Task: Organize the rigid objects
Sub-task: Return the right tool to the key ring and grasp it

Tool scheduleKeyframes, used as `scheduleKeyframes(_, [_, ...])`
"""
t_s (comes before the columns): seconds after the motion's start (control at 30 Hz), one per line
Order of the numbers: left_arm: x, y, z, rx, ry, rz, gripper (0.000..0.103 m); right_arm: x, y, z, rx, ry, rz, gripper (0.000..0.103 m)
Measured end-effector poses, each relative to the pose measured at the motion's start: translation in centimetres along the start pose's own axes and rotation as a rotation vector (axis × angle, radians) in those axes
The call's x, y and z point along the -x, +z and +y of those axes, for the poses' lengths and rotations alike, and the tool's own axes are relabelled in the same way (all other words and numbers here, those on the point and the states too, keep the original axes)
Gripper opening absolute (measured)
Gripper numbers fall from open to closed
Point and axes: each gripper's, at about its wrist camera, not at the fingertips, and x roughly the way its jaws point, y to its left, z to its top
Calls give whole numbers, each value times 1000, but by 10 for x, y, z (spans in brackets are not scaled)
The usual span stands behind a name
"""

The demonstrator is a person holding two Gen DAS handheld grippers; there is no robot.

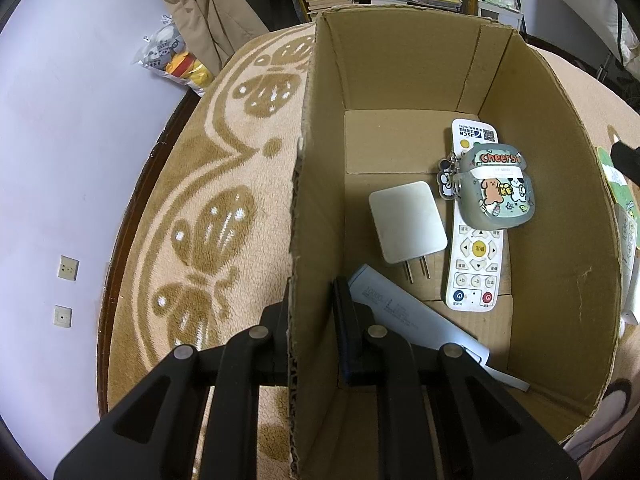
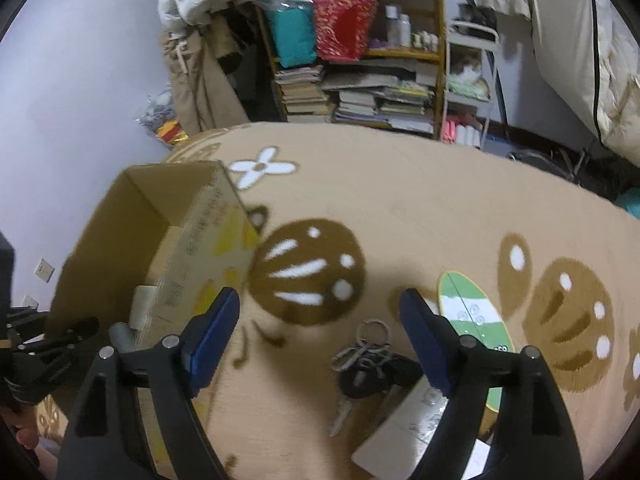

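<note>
The left gripper (image 1: 310, 312) straddles the near wall of the cardboard box (image 1: 560, 208), one finger outside and one inside, pinching the wall to steady it; ahead of its inner finger lie a white charger (image 1: 406, 226), a remote control (image 1: 476, 256) with a decorated earbud case (image 1: 498, 188) on top, and a pale flat device (image 1: 400, 312) just beside the finger. The right gripper (image 2: 320, 320) hangs spread wide over the rug (image 2: 400, 200); a bunch of keys (image 2: 366, 364) sits between and just below its fingers, seemingly untouched, though motion blur obscures this. The risk is the loose rings and keys swinging or slipping from a partial pinch; a tug could also drag the box.
</note>
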Motion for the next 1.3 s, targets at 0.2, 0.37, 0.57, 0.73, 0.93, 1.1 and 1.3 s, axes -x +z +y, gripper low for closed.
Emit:
scheduleKeyframes(0.2, [0,0,0,0,0,0,15,-25,-12,-22,-35,-2,84,87])
scheduleKeyframes(0.37, [0,0,0,1,-1,0,15,-46,-22,-32,-44,-7,140,87])
scheduleKeyframes(0.57, [-2,0,0,-1,-1,1,15,-61,-26,-39,-55,-4,163,87])
scheduleKeyframes(0.73, [-2,0,-1,-2,0,2,15,-73,-28,-40,-39,-16,198,87])
scheduleKeyframes(0.93, [-2,0,-1,-2,0,1,15,-82,-30,-35,1,-42,247,87])
scheduleKeyframes(1.1, [-2,1,-1,-3,2,2,15,-84,-30,-35,-4,-47,275,87])
scheduleKeyframes(1.3, [-1,1,1,12,-3,3,15,-78,-38,-25,-3,-67,255,81])
